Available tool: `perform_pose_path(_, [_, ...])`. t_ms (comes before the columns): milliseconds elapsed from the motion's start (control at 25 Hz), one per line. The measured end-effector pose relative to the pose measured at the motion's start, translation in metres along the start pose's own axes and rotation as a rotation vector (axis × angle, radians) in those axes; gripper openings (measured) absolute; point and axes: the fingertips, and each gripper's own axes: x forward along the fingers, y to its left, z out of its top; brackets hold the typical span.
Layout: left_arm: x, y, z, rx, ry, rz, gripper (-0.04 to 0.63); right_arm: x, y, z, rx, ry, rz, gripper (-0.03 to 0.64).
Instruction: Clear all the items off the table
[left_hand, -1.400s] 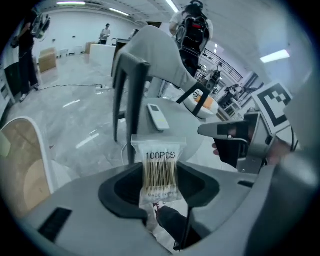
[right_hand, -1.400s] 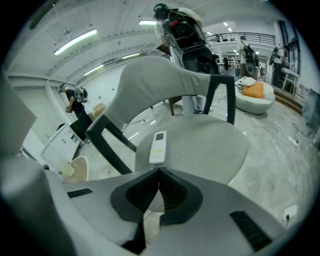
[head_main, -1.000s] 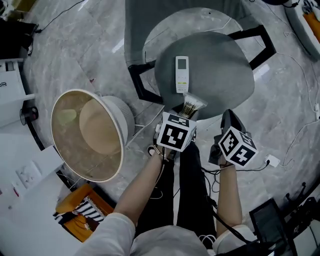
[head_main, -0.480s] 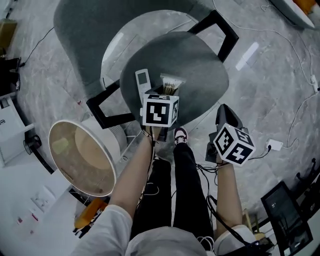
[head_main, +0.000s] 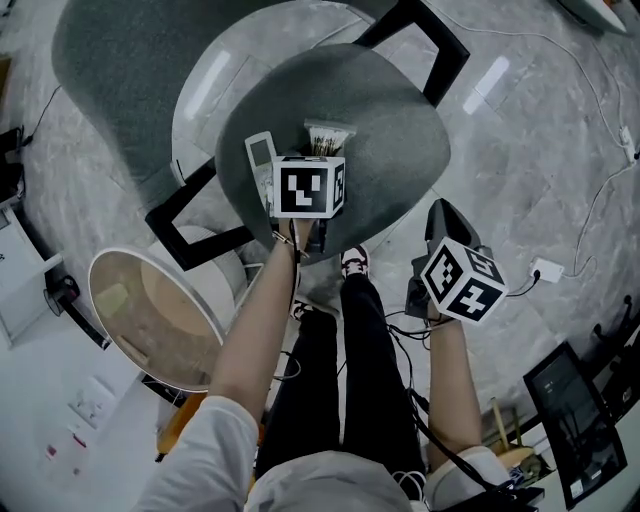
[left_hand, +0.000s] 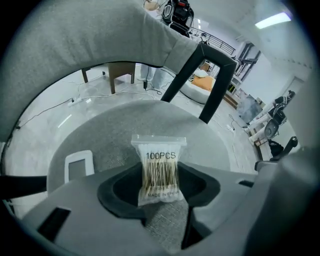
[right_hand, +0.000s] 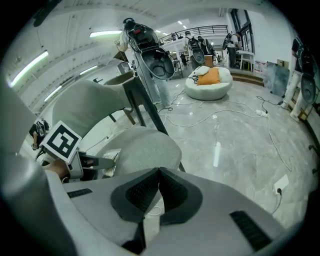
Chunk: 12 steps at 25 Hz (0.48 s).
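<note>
Swab packet (left_hand: 159, 170) shows its "100PCS" print only in the left gripper view; in the head view the cube (head_main: 308, 187) hides the grip. Left gripper (left_hand: 164, 197) clamps its lower end, jaws just eased slightly wider, over the seat (head_main: 390, 130) middle beside the remote (head_main: 262, 168). A second ago it was at the near edge. Right gripper (right_hand: 159, 172) is closed, empty.

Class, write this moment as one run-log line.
left gripper: jaws shut on swab bag, over chair seat | right gripper: jaws shut, empty | remote: lying on chair seat
</note>
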Motion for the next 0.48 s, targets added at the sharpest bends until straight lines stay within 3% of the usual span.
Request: perform_pose_path(480, [-0.019, 0.001, -0.007, -0.070, -0.061, -0.038, 0.272, 0.006, 0.023, 0.009, -0.070, 0.009, 0.022, 0.023])
